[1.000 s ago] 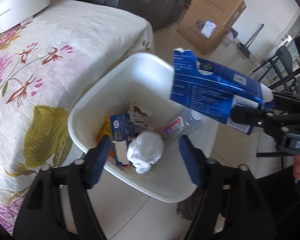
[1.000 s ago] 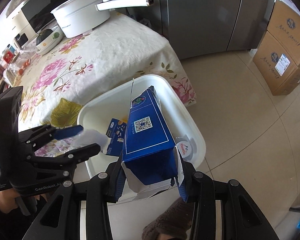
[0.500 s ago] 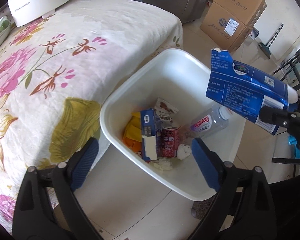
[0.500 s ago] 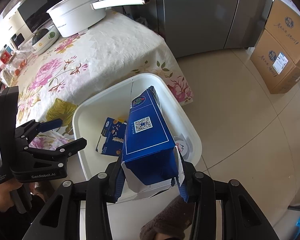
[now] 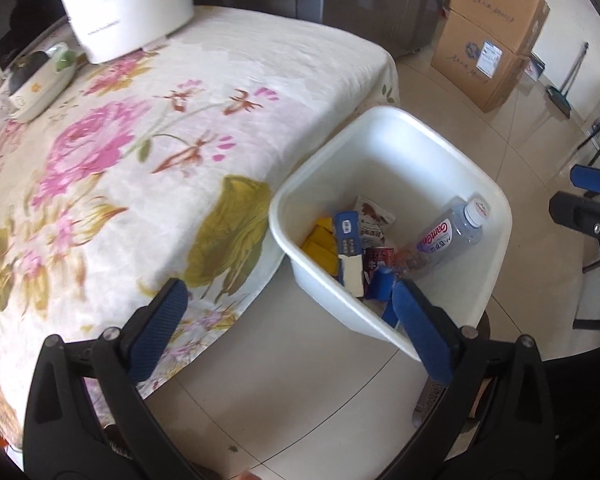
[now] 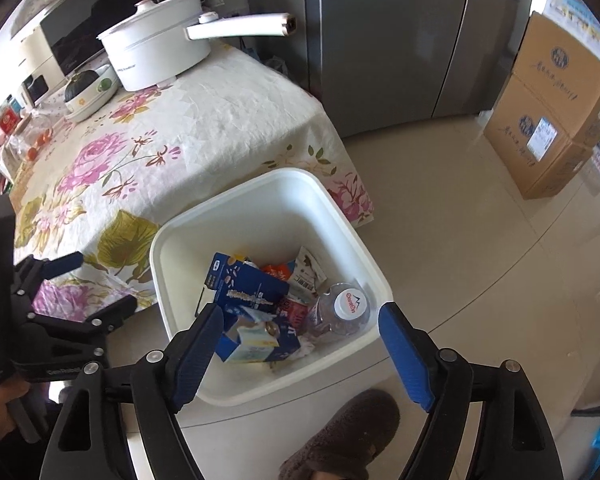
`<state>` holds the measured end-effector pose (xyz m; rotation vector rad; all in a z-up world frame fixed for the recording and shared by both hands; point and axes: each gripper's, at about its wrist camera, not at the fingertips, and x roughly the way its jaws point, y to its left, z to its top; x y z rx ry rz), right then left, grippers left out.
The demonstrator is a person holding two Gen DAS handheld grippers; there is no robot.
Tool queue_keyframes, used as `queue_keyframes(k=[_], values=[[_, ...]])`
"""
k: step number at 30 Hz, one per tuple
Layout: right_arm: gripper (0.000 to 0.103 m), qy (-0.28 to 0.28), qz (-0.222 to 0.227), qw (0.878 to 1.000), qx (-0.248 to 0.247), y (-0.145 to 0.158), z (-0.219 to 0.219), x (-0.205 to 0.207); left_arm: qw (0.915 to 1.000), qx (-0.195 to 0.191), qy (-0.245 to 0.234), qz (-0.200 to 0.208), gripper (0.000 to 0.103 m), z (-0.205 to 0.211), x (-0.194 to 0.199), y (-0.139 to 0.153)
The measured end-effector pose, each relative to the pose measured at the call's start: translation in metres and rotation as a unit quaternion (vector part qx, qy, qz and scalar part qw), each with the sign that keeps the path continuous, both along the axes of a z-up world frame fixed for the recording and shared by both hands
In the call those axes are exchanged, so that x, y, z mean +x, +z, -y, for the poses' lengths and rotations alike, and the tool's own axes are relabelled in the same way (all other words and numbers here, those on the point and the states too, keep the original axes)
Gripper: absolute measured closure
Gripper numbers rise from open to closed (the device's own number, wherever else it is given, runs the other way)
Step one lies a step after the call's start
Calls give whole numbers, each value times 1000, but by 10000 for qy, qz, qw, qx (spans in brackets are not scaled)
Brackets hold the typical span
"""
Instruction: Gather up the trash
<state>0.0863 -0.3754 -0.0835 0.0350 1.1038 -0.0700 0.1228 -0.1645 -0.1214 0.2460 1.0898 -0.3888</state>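
Note:
A white bin (image 6: 158, 248) stands on the floor beside the table and holds several pieces of trash. A large blue carton (image 6: 260, 340) lies loose inside it, next to another blue carton (image 6: 244, 284) and a clear plastic bottle (image 6: 344, 308). My right gripper (image 6: 302, 344) hangs above the bin's near side, jaws opening, nothing between them. In the left wrist view the bin (image 5: 380, 114) shows the bottle (image 5: 448, 236), a blue carton (image 5: 348, 248) and a yellow wrapper (image 5: 320, 244). My left gripper (image 5: 288, 320) hovers over the bin's near left corner, jaws opening and empty; it also shows as left gripper (image 6: 100, 282).
A table with a flowered cloth (image 5: 160, 140) adjoins the bin on the left, bearing a white pot (image 5: 128, 12) and a small dish (image 5: 40, 80). Cardboard boxes (image 6: 556, 120) and a grey fridge (image 6: 400, 40) stand behind. A person's slippered foot (image 6: 340, 440) is near the bin.
The right gripper let go of the large blue carton, which dropped into the bin. The left gripper's jaws spread wider and it drew back to the left, towards the table, after a white wad fell.

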Motion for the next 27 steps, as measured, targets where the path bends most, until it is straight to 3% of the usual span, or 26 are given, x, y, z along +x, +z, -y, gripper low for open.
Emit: queue_keyframes(k=[5,8,18,27], values=[[14,48,682,9971,-336,31,-21,-30,9974,-186,423,547,1,-22,-27,39],[0,-28,1064,9938,-315,50,-34,-52,9930,-224,643,965,1,-37,-48,62],[0,150,2307,9713,-564,101,-85,-109,9779,-447,1255,1610,1,-84,-106,106],[0,180,2813,9587,-385,121,-104,-119,9626,-522,1351,2289,1,-94,-132,128]])
